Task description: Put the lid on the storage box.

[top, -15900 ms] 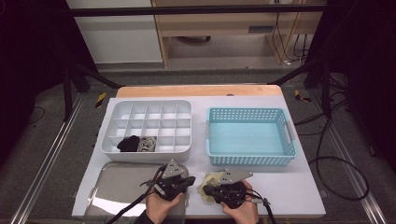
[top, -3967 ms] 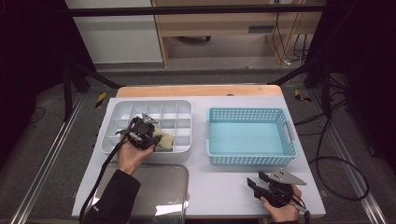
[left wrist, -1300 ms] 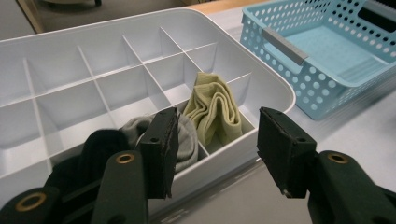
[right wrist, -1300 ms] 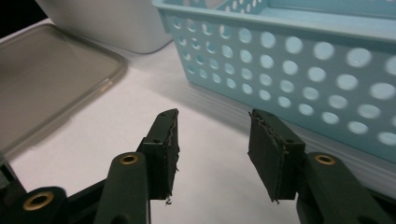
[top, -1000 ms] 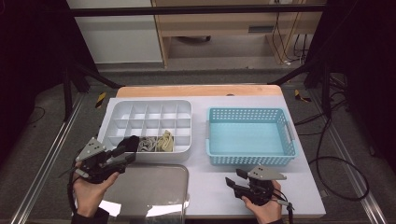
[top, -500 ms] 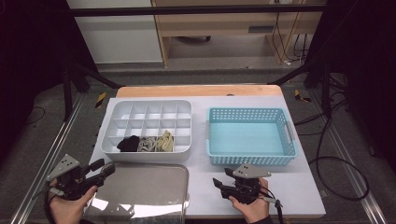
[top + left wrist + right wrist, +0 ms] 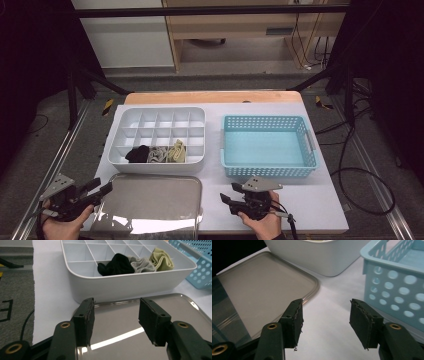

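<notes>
Both grippers stand with jaws spread and nothing between them. The lid (image 7: 150, 202), a clear flat one, lies at the near edge of the table, just before the white organizer (image 7: 157, 137), its long axis across the table. The left gripper (image 7: 102, 190) is at its left end and nearer; the right gripper (image 7: 227, 200) is off its right corner. Three socks (image 7: 136, 262) sit in the front row. The blue basket (image 7: 267, 147) is beside, not in the way.
</notes>
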`<state>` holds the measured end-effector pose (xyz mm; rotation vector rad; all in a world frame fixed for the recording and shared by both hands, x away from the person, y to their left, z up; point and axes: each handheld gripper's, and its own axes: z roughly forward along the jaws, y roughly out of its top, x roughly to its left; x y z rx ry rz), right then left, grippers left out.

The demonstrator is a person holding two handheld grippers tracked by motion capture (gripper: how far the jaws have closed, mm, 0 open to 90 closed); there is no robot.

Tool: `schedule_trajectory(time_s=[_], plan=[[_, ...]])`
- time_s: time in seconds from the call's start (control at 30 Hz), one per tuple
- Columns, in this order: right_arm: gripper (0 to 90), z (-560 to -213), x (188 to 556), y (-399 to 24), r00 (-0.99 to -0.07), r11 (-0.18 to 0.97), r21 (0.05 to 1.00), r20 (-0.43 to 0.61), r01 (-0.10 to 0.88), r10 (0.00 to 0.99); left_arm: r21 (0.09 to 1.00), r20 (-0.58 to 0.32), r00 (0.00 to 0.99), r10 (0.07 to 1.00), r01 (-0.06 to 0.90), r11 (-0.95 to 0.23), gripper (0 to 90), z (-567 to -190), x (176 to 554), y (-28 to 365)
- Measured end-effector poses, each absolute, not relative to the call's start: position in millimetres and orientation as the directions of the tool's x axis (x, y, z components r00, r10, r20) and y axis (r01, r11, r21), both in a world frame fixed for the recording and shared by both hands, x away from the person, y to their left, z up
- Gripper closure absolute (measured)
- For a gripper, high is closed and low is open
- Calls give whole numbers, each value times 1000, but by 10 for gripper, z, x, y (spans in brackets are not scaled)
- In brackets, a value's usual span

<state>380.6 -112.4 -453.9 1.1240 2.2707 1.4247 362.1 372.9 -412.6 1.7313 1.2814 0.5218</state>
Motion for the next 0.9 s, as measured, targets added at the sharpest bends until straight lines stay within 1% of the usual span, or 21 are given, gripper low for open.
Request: schedule_trajectory(time_s=[0.27, 0.4, 0.73, 0.9], plan=[[446, -4527, 3789, -964, -697, 247, 846, 188, 473, 692, 810, -157, 357, 921, 580, -87, 468, -4289, 3609, 3769], [448, -4525, 3771, -911, -699, 238, 845, 202, 478, 686, 791, -162, 351, 922, 605, -91, 477, -4368, 3606, 3815], [456, -4584, 3721, -779, -702, 236, 825, 246, 514, 669, 738, -145, 326, 934, 664, -117, 535, -4502, 3494, 3938], [469, -4632, 3698, -728, -702, 251, 813, 246, 525, 669, 709, -159, 314, 936, 696, -113, 539, -4587, 3450, 3985]])
